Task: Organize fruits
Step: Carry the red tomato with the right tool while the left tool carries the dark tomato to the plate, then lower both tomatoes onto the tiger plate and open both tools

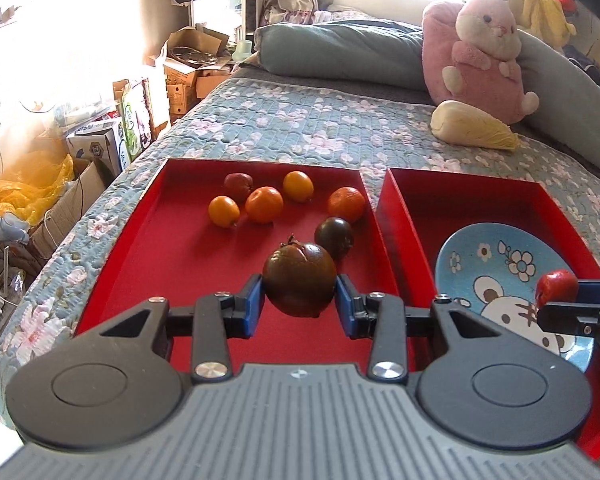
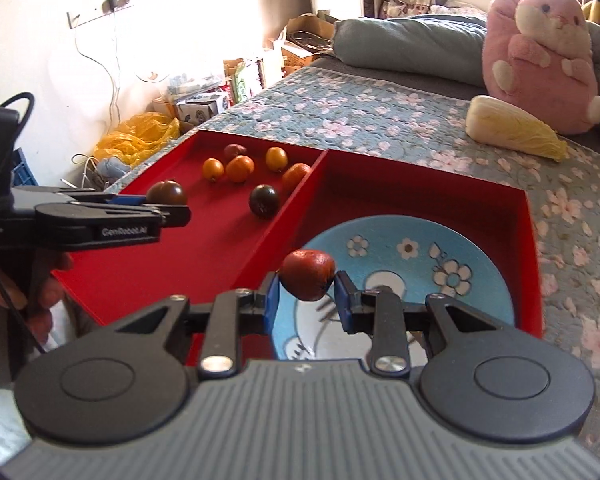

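Dark tomato [image 1: 299,278] pinched in left tongs [image 1: 300,300]; right tongs [image 2: 307,294] pinching red fruit [image 2: 308,274], hiding plate [image 2: 400,264] centre.

Left tongs [image 1: 300,300] and right tongs [image 2: 307,294] are both clamped, each gripping a round fruit.

Fruits [image 1: 264,204] lie in the left tray [image 1: 148,240]; plate [image 1: 480,252] in the right tray [image 1: 416,208].

Left wrist view close above left red tray [image 1: 148,216], facing bed's far end, right wrist view close above blue plate [image 2: 480,264], both sharing trays, plush toy [image 1: 484,52].
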`<state>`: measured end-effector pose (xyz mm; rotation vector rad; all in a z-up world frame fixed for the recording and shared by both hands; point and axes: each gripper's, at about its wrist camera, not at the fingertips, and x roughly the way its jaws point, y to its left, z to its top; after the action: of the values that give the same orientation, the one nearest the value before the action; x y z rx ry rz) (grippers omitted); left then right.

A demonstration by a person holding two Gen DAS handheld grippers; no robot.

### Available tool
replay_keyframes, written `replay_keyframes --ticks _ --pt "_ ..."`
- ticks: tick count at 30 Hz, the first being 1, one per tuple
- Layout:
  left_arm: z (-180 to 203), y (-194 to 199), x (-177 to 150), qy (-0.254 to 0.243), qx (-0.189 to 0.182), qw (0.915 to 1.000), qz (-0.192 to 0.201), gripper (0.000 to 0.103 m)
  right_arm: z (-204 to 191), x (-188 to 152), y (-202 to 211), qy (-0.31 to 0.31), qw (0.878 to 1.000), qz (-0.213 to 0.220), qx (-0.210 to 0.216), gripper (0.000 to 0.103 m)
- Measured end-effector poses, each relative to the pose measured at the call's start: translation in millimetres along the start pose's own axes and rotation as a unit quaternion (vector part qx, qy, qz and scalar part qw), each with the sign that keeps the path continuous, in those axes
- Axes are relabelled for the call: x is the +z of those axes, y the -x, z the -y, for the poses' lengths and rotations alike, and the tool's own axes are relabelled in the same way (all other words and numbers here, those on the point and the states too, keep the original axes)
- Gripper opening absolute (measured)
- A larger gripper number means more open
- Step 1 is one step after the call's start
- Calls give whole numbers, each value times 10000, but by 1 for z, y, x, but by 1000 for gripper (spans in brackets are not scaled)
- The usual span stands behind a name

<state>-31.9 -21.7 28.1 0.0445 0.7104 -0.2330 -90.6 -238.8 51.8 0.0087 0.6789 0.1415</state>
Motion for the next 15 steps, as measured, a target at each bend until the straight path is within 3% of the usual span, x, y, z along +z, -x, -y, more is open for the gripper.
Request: replay_keyframes --ticks 6,15 --pt "31 7 3 -212 -342 9991 136 44 29 -20 1 -44 9993 -139 -354 33" --pt "94 2 4 -488 -967 9941 21 44 47 -40 -7 -86 9985 -370 -398 33"
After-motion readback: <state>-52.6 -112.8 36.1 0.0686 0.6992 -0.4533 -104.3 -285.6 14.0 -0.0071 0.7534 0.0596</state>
